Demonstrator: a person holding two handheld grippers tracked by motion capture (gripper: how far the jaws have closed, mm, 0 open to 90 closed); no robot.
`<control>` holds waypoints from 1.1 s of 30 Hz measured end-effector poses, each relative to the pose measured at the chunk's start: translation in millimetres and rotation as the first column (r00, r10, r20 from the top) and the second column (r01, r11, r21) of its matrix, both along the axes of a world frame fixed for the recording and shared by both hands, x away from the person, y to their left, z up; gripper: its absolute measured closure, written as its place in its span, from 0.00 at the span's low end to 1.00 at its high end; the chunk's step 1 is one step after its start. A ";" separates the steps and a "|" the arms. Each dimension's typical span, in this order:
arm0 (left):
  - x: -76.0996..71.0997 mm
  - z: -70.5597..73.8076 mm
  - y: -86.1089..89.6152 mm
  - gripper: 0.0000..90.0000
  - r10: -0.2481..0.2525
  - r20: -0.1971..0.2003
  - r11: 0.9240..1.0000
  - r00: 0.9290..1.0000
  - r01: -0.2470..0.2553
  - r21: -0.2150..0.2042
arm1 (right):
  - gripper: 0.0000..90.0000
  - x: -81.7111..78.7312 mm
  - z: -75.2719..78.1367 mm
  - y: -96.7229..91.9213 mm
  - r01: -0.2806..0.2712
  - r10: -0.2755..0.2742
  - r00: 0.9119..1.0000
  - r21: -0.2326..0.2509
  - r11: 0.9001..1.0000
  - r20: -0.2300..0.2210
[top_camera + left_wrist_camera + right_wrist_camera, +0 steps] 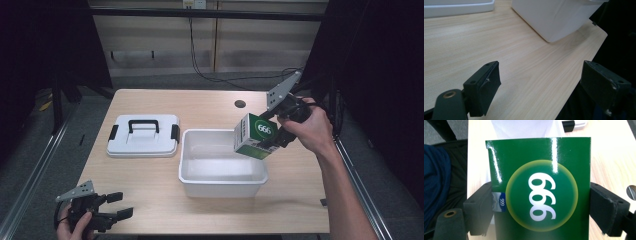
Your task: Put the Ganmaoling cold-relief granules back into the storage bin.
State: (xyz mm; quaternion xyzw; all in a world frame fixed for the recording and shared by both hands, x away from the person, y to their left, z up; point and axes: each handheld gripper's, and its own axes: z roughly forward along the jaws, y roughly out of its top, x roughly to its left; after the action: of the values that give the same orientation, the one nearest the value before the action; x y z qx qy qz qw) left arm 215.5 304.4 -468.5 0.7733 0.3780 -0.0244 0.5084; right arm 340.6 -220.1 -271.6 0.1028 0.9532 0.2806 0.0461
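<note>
step: you hold green box (254, 136) over white bin (222, 177) | right claw (270, 131) pinching it | left claw (119, 205) spread, idle | next: lower, release inside

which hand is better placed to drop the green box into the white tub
Right. The right claw already grips the green cardboard box over the white plastic tub's far right corner; the left claw sits open at the table's near-left edge.

a light wooden table (150, 175) with a round cable hole (240, 104) stands on grey floor (30, 155), a pale panelled wall (200, 45) with a hanging black cable (197, 65) behind it and dark curtains (385, 75) on both sides.
</note>
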 end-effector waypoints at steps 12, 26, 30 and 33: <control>-0.1 0.1 -0.1 0.18 -0.001 0.000 1.000 1.000 0.001 0.000 | 0.17 6.7 -10.5 15.7 -0.004 0.003 1.000 -0.059 0.998 -0.031; 0.0 0.1 0.2 0.18 0.000 0.002 1.000 1.000 0.000 -0.001 | 0.17 12.4 -33.8 37.4 -0.024 0.013 0.998 -0.162 0.986 -0.069; 0.1 0.2 0.2 0.18 0.001 0.002 1.000 1.000 -0.001 0.000 | 0.17 14.4 -44.3 42.3 -0.038 0.023 0.996 -0.193 0.980 -0.082; -0.1 0.3 0.2 0.18 0.005 0.001 1.000 1.000 -0.005 0.003 | 0.17 14.7 -50.5 45.8 -0.032 0.010 0.996 -0.235 0.971 -0.092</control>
State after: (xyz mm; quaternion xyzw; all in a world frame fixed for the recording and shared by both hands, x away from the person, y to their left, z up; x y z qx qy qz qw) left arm 215.4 304.5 -468.2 0.7732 0.3796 -0.0221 0.5075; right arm 355.3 -174.4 -322.1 0.0991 0.9819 0.1607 0.0121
